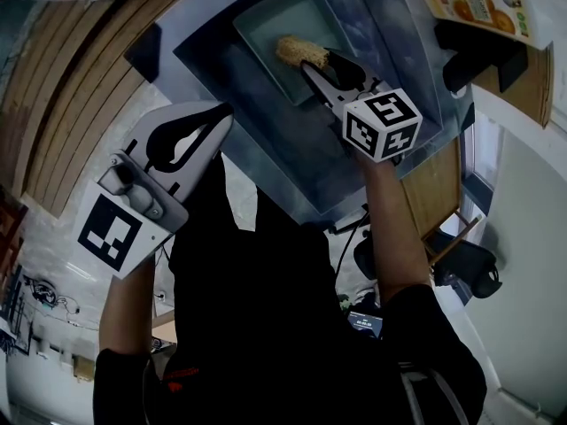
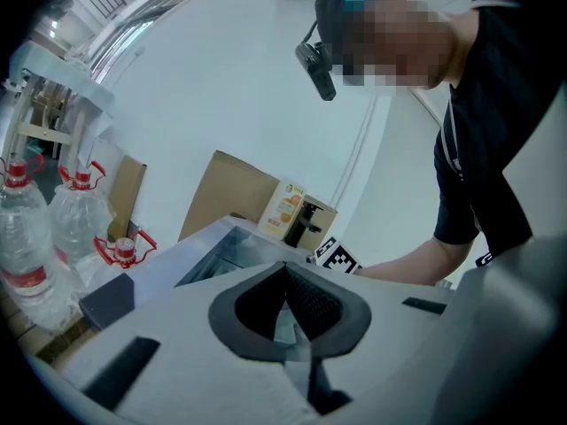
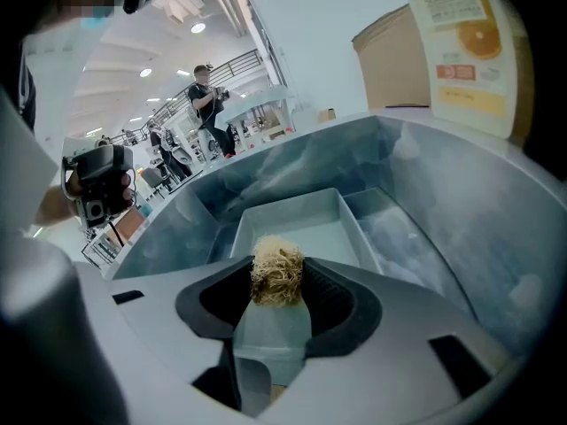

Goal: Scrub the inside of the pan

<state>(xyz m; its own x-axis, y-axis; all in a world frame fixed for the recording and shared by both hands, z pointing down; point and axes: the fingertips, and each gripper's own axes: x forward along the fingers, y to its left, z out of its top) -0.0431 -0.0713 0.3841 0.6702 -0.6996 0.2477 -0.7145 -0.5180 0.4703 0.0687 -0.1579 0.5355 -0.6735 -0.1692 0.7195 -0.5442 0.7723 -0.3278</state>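
Observation:
A rectangular pale metal pan (image 1: pixel 266 38) (image 3: pixel 332 228) lies in the steel sink (image 1: pixel 394 56) (image 3: pixel 443 202). My right gripper (image 1: pixel 312 60) (image 3: pixel 277 282) is shut on a tan fibrous scrubber (image 1: pixel 301 51) (image 3: pixel 276 271), held over the pan's near right part. Whether the scrubber touches the pan floor I cannot tell. My left gripper (image 1: pixel 205 124) (image 2: pixel 285 295) hangs shut and empty at the sink's near left corner, apart from the pan.
An orange-printed carton (image 1: pixel 478 5) (image 3: pixel 465 42) and a black faucet (image 1: pixel 483 56) stand behind the sink. Wooden slats (image 1: pixel 80 87) lie left of it. Several water bottles (image 2: pixel 53 228) and a cardboard box (image 2: pixel 226 193) show in the left gripper view.

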